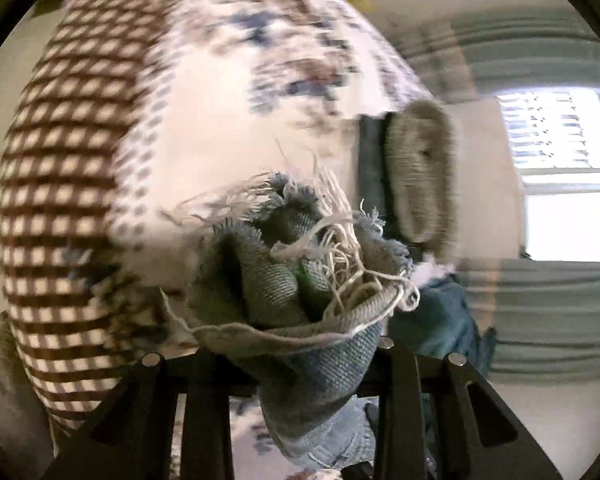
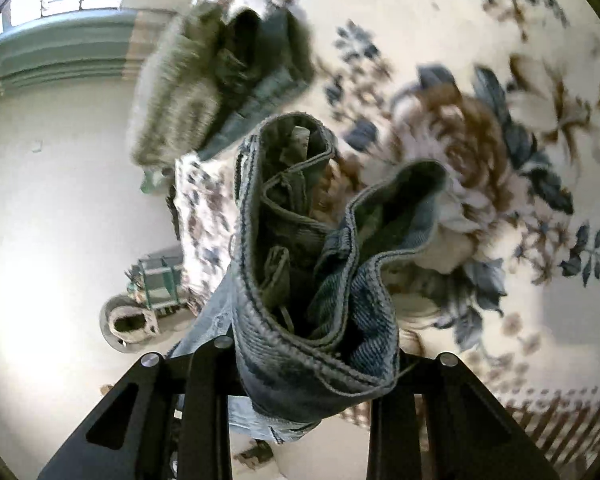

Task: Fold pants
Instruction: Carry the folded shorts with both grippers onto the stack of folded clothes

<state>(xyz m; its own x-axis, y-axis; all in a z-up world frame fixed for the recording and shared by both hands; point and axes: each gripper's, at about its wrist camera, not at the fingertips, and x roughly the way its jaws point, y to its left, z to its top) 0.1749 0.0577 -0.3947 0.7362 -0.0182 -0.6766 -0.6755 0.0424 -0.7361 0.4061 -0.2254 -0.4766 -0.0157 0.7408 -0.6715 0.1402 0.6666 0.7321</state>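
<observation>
Left gripper point(image 1: 300, 344) clamped on frayed hem of jeans point(image 1: 300, 280). Right gripper point(image 2: 304, 344) clamped on the waistband point(image 2: 300, 240). Floral bedspread point(image 2: 500, 80) behind.

A home bedroom. A white bedspread printed with blue and brown flowers and a brown checked border point(image 2: 512, 128) fills the right of the right wrist view. A bright window with slatted blinds point(image 1: 560, 148) sits at the right edge of the left wrist view, flanked by pale green pleated curtains point(image 1: 540, 304). Plain cream walls point(image 2: 60, 200) lie at left.
</observation>
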